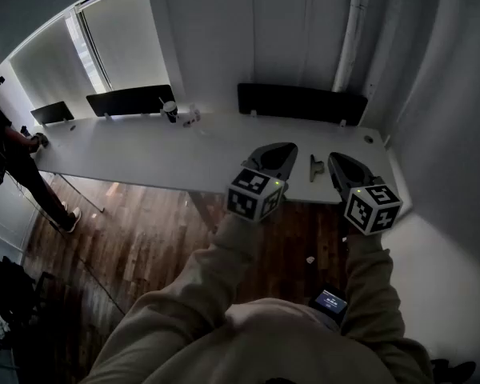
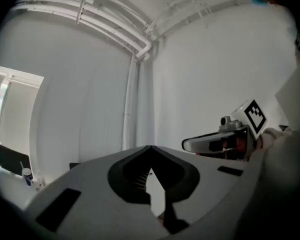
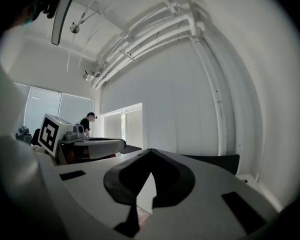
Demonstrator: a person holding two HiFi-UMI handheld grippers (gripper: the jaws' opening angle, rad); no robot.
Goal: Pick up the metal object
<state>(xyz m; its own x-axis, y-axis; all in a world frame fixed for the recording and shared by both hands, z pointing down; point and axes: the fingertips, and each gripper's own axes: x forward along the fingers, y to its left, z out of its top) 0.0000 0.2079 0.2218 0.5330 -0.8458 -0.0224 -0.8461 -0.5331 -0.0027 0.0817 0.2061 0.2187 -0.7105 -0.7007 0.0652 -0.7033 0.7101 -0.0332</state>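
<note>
- Hovering at the near edge of the white table (image 1: 144, 152) in the head view, the left gripper (image 1: 282, 155) and right gripper (image 1: 340, 165) are flanking the metal object (image 1: 316, 167). It is lying untouched between them, so the reach is probably only starting.
- In the left gripper view, the jaws are meeting at their tips and holding nothing. They are aiming at the wall, with the object out of sight.
- In the right gripper view, the jaws are likewise pressing together, empty. The next move likely calls for tipping one gripper down, spreading its jaws and straddling the object.

The small grey metal object (image 1: 316, 167), seemingly T-shaped, lies flat on the white table (image 1: 144, 154) near its front edge.
</note>
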